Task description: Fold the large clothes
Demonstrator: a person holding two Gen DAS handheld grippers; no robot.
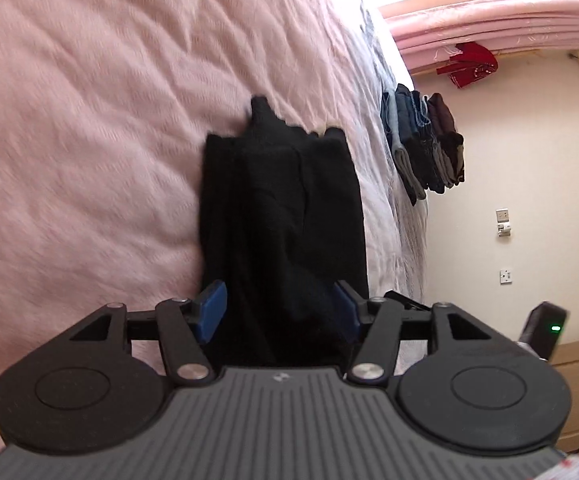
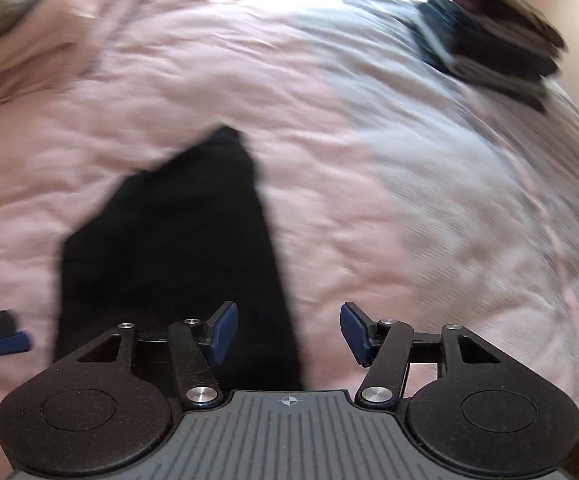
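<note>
Your left gripper [image 1: 279, 312] stands half spread, and the black garment [image 1: 285, 216] runs between its blue pads; whether they press the cloth, I cannot tell. Your right gripper [image 2: 287, 334] is spread wide and holds nothing: the black garment passes under its left finger [image 2: 219, 332] only. Right of the garment the pink bedcover [image 2: 369, 208] is free. A stack of folded clothes [image 2: 493, 40] sits well apart from the garment, near the bed's far edge.
</note>
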